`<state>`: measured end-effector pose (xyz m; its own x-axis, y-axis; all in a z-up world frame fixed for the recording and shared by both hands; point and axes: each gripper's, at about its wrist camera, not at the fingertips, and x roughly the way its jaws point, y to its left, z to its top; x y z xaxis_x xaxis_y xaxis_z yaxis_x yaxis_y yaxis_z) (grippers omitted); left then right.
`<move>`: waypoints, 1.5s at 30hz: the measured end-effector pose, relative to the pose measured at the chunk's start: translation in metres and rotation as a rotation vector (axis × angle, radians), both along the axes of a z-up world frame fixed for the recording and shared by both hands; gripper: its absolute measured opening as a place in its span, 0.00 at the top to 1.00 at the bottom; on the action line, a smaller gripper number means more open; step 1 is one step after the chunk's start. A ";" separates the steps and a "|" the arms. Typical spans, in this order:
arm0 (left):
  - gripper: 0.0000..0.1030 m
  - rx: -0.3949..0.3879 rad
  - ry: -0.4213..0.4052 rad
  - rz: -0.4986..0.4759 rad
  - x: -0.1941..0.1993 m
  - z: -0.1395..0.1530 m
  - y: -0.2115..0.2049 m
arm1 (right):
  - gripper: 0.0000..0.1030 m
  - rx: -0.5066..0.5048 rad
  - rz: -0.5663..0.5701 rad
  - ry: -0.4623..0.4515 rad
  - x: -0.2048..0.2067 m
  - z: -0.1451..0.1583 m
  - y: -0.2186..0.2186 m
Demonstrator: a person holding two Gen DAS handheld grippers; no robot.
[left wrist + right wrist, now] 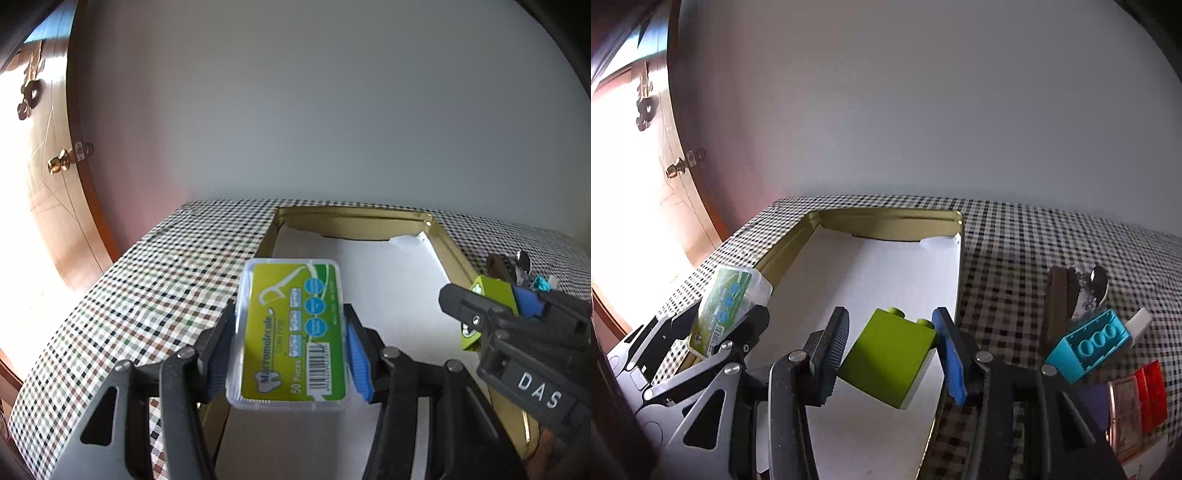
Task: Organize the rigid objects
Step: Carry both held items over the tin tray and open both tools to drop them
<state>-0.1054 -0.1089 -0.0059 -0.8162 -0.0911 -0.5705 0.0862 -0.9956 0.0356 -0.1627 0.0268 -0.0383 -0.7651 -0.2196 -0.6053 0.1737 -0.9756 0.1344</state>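
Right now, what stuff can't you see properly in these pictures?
- Floss pick box: small label print too blurry to read in the left wrist view; the left gripper fingers cover its sides.
- Green block: the right gripper pads hide its sides in the right wrist view.
- Gold tray: its near end is hidden behind both grippers.
- Red block: cut off at the right wrist view's edge.

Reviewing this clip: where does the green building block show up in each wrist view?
Left wrist view: green block at the right edge, held in the right gripper.
Right wrist view: green block at lower centre, between the gripper's pads.
Shared landmark: the gold tin lined with white paper.
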 end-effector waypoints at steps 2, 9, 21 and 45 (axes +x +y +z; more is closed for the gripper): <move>0.48 0.004 -0.009 0.001 -0.001 -0.002 -0.001 | 0.52 0.008 0.010 -0.009 -0.002 -0.002 -0.002; 0.48 0.016 -0.032 -0.006 -0.004 -0.003 0.001 | 0.52 -0.001 0.031 -0.026 -0.003 -0.006 -0.004; 0.48 0.012 -0.068 0.005 -0.010 -0.007 0.002 | 0.51 -0.012 0.057 -0.018 0.002 -0.003 -0.003; 0.00 -0.014 0.154 0.157 0.023 0.013 -0.005 | 0.15 -0.111 -0.136 0.203 0.043 0.021 0.038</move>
<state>-0.0824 -0.1141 0.0069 -0.8688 -0.2311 -0.4380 0.2458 -0.9690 0.0236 -0.1195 0.0652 -0.0174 -0.8954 -0.1628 -0.4144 0.0763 -0.9731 0.2174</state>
